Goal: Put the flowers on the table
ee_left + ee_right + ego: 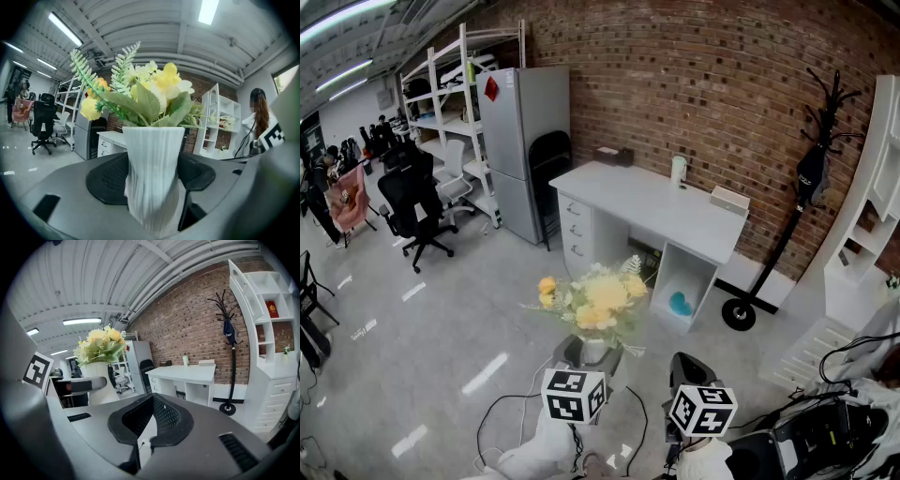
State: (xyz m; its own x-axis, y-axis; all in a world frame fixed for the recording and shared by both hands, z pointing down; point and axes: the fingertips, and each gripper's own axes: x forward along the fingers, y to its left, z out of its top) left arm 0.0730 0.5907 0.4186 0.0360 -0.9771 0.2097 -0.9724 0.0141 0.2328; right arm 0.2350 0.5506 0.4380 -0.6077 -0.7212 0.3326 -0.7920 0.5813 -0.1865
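A white ribbed vase (152, 173) of yellow and cream flowers (598, 302) hangs upright above the grey floor, with my left gripper (592, 354) shut on its body. In the left gripper view the vase fills the gap between both black pads (110, 180). My right gripper (686, 367) is just to the right of the vase, shut with nothing in it; its pads (166, 416) nearly meet. The white desk (656, 202) stands ahead against the brick wall, well beyond both grippers. From the right gripper view the flowers (101, 347) show at left.
On the desk sit a white cup (679, 169), a flat white box (729, 199) and a dark box (614, 155). A grey fridge (525, 141) and black office chairs (417, 211) stand left; a coat rack (811, 187) and white shelving (872, 187) right. Cables (516, 412) lie on the floor.
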